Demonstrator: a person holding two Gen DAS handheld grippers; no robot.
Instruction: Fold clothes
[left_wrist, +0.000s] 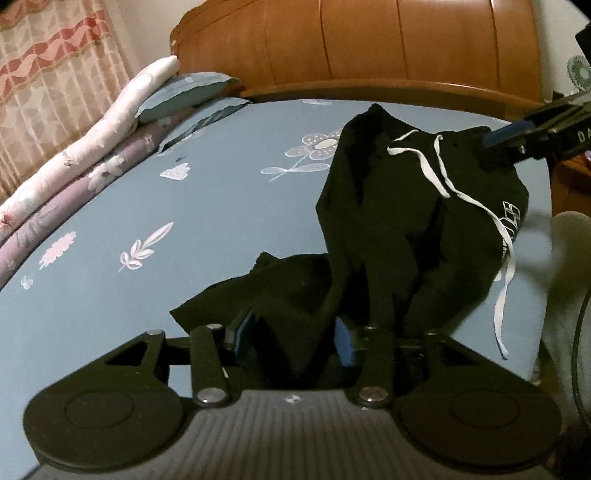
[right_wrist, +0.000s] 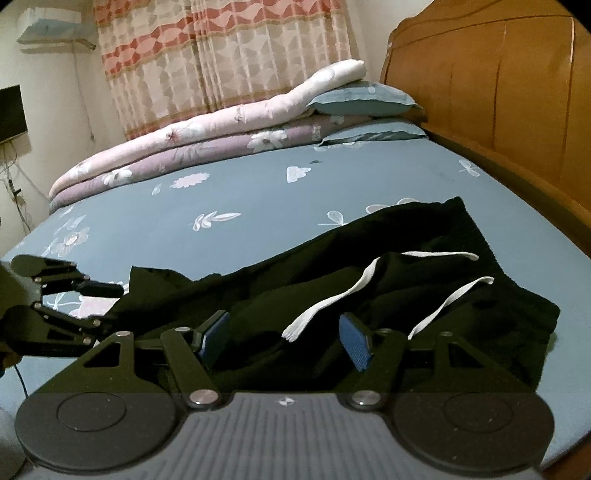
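Black drawstring shorts (left_wrist: 413, 206) lie bunched on the blue floral bedsheet (left_wrist: 110, 206), near the wooden headboard (left_wrist: 369, 40). The left gripper (left_wrist: 291, 332), angled downward, has cloth between its blue pads — whether they press on it cannot be told. The right gripper (right_wrist: 284, 334), also tilted down, stands open over the waistband, pads clear of the fabric. Risk: a thin pinch at the left may slip once the cloth is lifted, and the loose white drawcord (right_wrist: 325, 306) may snag in the right fingers.
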